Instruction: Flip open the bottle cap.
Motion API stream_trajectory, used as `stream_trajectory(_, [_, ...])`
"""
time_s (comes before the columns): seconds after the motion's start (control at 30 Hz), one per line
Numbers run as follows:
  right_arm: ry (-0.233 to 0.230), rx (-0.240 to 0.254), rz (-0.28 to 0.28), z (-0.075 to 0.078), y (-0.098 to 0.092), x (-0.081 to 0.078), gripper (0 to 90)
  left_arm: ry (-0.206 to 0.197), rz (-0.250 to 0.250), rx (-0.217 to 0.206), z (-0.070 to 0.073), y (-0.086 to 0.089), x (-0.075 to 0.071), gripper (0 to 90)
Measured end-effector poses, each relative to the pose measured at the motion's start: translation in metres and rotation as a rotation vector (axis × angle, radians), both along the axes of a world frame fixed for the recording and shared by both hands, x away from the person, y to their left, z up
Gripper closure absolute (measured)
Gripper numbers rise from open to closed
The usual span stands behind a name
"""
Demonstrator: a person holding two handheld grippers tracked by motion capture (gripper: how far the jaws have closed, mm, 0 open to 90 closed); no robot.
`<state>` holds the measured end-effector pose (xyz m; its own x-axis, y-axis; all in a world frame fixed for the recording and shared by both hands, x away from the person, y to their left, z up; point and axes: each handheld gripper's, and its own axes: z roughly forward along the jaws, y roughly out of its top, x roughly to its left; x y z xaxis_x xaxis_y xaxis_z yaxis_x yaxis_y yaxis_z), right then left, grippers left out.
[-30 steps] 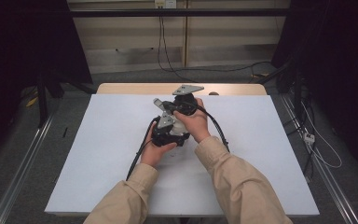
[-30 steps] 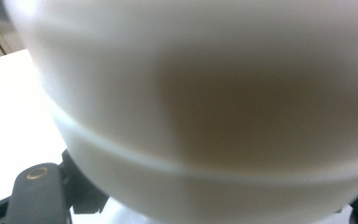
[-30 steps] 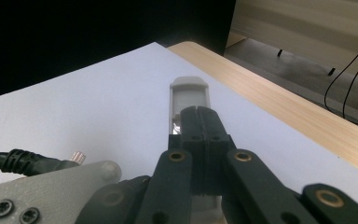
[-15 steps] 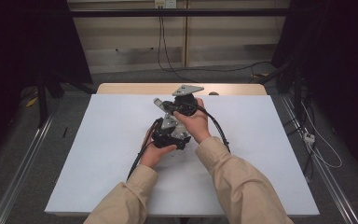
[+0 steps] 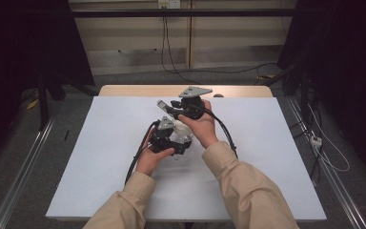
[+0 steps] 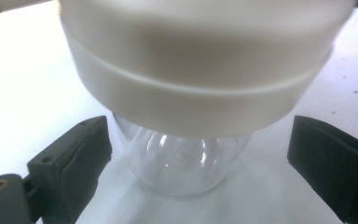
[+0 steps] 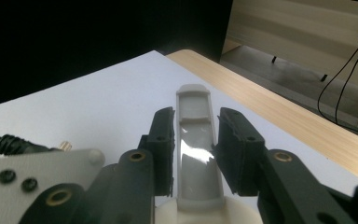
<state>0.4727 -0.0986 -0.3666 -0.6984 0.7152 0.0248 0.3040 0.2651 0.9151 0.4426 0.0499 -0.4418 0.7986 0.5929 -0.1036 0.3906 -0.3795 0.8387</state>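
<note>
left tongs (image 6: 186, 186): apart, either side of clear jar (image 6: 186, 163)
right tongs (image 7: 196, 154): clamped on grey handle (image 7: 195, 140)
place: mid tabletop (image 5: 100, 157)

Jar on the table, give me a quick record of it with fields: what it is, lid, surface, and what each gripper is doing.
object: clear jar with a white lid
surface: white table
left gripper: jaws open, one on each side of the jar body, not touching it
right gripper: shut on the grey handle that rises from the lid
position: mid-table, between both hands
</note>
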Motion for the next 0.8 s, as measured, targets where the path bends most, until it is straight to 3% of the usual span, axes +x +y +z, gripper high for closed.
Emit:
stream_trajectory(0.07, [-0.003, 0.006, -0.006, 0.002, -0.002, -0.002, 61.3, 0.007, -0.001, -0.031, 0.002, 0.003, -0.001, 7.7])
stream_trajectory(0.17, [-0.009, 0.008, -0.016, 0.004, -0.005, -0.006, 54.6, -0.061, 0.03, -0.076, 0.003, 0.012, -0.008, 14.1])
stream_trajectory(0.27, [-0.001, 0.03, -0.023, 0.007, -0.009, -0.008, 48.1, -0.061, 0.04, -0.108, 0.001, 0.019, -0.011, 11.6])
stream_trajectory(0.5, [0.009, 0.039, -0.025, 0.007, -0.013, -0.015, 37.0, -0.043, 0.041, -0.109, 0.003, 0.03, -0.016, 10.1])
stream_trajectory(0.63, [0.011, 0.06, -0.017, 0.006, -0.016, -0.022, 31.8, -0.06, 0.03, -0.122, 0.007, 0.035, -0.023, 8.5])
stream_trajectory(0.8, [0.001, 0.045, -0.014, 0.006, -0.024, -0.032, 25.4, -0.068, 0.016, -0.109, 0.011, 0.045, -0.027, 8.2])
